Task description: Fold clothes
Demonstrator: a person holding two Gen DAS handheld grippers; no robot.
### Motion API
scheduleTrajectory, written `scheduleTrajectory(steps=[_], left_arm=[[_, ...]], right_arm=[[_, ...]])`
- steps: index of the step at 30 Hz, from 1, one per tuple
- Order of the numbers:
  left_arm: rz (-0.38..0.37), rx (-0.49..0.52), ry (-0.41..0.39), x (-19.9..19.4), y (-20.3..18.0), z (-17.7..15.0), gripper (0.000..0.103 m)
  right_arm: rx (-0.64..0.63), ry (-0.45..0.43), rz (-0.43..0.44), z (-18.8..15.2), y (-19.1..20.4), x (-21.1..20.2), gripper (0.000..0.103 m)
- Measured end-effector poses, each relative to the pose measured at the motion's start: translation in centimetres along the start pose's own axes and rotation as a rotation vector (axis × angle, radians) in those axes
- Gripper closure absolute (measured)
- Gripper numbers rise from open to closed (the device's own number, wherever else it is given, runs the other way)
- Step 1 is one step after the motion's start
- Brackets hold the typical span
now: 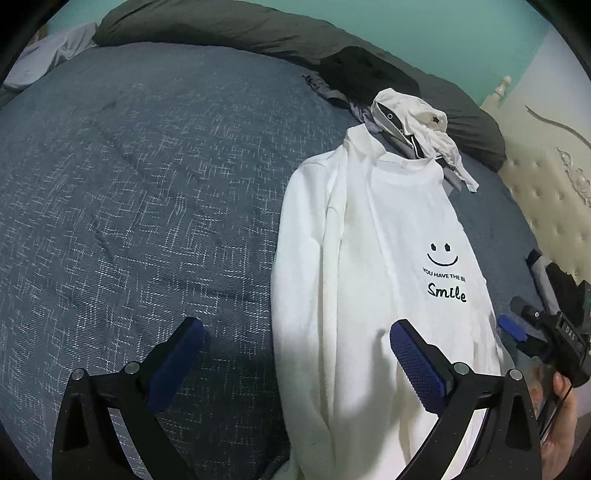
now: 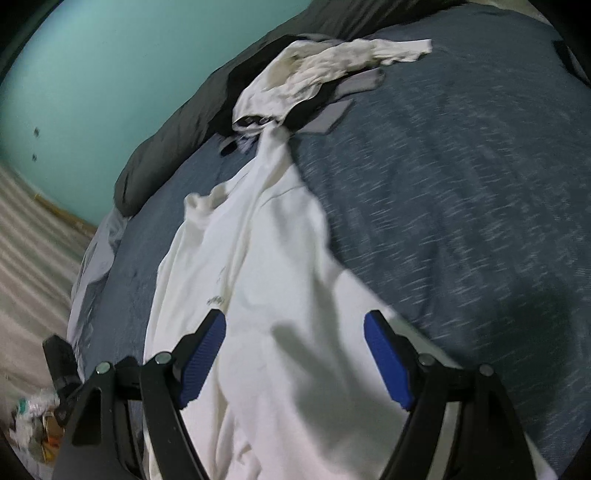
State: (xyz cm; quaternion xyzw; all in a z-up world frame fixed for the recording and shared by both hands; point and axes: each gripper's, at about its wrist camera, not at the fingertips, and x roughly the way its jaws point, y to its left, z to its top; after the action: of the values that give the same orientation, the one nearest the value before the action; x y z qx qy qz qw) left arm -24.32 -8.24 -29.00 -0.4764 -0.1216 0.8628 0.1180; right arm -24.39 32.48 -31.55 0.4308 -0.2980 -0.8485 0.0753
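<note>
A white long-sleeved shirt (image 1: 369,266) with a black smiley and the word "Smile" lies on the blue bedspread (image 1: 147,184), its left sleeve folded over the body. My left gripper (image 1: 295,347) is open and empty above the shirt's lower left edge. My right gripper (image 2: 295,343) is open and empty over the shirt's lower part (image 2: 280,295). The right gripper also shows at the right edge of the left wrist view (image 1: 535,332), beside the shirt's hem.
A pile of white, black and grey clothes (image 1: 406,118) lies past the shirt's collar. A dark grey duvet (image 1: 221,26) runs along the teal wall. A cream padded headboard (image 1: 546,192) stands at right. More dark clothes (image 1: 550,280) lie near it.
</note>
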Motion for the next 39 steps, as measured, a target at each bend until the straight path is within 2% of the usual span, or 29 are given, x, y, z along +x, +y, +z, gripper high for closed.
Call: scheduleTrajectory(steps=[4, 10, 12, 14, 15, 18, 19, 22, 28, 32, 39], left_arm=[[0.007, 0.020, -0.009, -0.3, -0.4, -0.3, 0.000], [0.020, 0.038, -0.015, -1.0, -0.2, -1.0, 0.000], [0.024, 0.044, -0.016, -1.1, -0.1, -1.1, 0.000], [0.027, 0.043, -0.015, -1.0, 0.1, -1.2, 0.000], [0.028, 0.040, -0.013, -0.9, 0.2, -1.2, 0.000], [0.022, 0.029, -0.009, -0.7, 0.4, -1.2, 0.000], [0.023, 0.027, -0.010, -0.7, 0.4, -1.2, 0.000], [0.023, 0.023, -0.015, -0.7, 0.4, -1.1, 0.000], [0.015, 0.020, -0.015, -0.7, 0.0, -1.0, 0.000], [0.001, 0.018, -0.024, -0.9, -0.2, -0.8, 0.000], [-0.008, -0.011, -0.041, -1.5, 0.4, -0.6, 0.000]], right_arm=[[0.007, -0.018, -0.025, 0.4, -0.6, -0.6, 0.025], [-0.018, 0.033, -0.007, -0.5, 0.3, 0.7, 0.025], [-0.064, 0.052, -0.021, -0.8, 1.1, 1.3, 0.029], [-0.098, 0.080, -0.026, -1.2, 1.5, 2.1, 0.050], [-0.097, 0.087, -0.019, -1.3, 1.4, 2.3, 0.055], [-0.086, 0.087, -0.013, -1.3, 1.1, 2.2, 0.079], [-0.080, 0.077, -0.006, -1.2, 0.9, 1.9, 0.090], [-0.062, 0.047, 0.013, -0.8, 0.5, 1.1, 0.099], [-0.025, -0.014, 0.051, 0.0, -0.5, -0.7, 0.101], [0.013, -0.083, 0.046, 1.9, -1.3, -3.6, 0.101], [-0.046, -0.138, -0.089, 8.2, -2.1, -7.2, 0.101]])
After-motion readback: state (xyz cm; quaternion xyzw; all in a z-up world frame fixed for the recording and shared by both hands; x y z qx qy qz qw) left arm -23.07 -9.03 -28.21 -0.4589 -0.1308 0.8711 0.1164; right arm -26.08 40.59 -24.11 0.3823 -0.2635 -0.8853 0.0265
